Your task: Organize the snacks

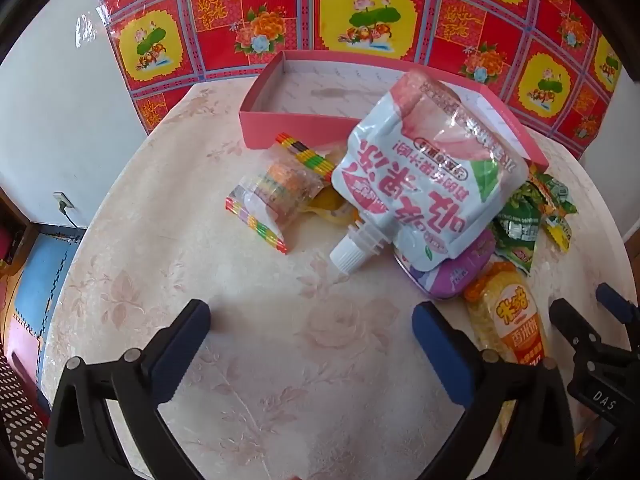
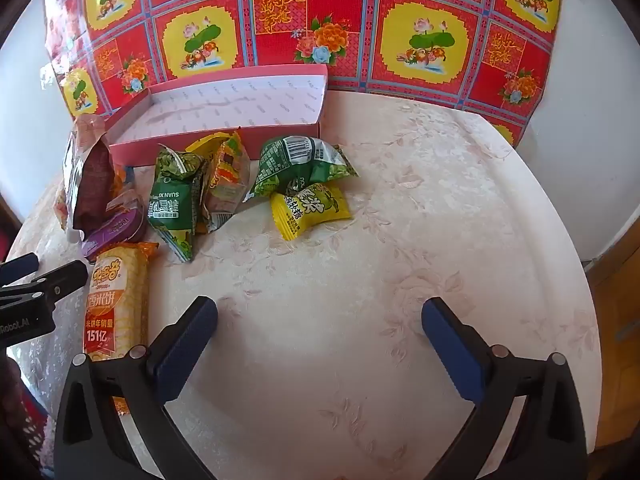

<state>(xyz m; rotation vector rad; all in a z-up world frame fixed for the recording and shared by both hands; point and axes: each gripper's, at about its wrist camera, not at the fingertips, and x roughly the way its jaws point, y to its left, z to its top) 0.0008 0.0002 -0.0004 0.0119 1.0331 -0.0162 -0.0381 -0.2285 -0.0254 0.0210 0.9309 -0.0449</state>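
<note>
Left wrist view: the left gripper (image 1: 312,320) hangs over bare table (image 1: 120,200), its jaws spread wide with nothing between them. At 1 o'clock from the fingers lies a white-and-pink spouted drink pouch (image 1: 428,172), propped on a purple packet (image 1: 460,268) and leaning on the pink box (image 1: 296,128). A clear rainbow-edged candy bag (image 1: 276,192) sits at 12 o'clock, green packets (image 1: 524,216) at 2, and a rice-cracker pack (image 1: 508,320) just outside the right finger. The box holds nothing (lining only).

Right wrist view: the right gripper (image 2: 320,320) is equally wide open and empty. The rice-cracker pack (image 2: 116,300) lies at 9 o'clock, touching the left finger's outer side. Green packets (image 2: 176,196), an orange-green packet (image 2: 226,184) and a yellow candy (image 2: 310,210) cluster at 11 to 12 o'clock, before the pink box (image 2: 236,108).
</note>
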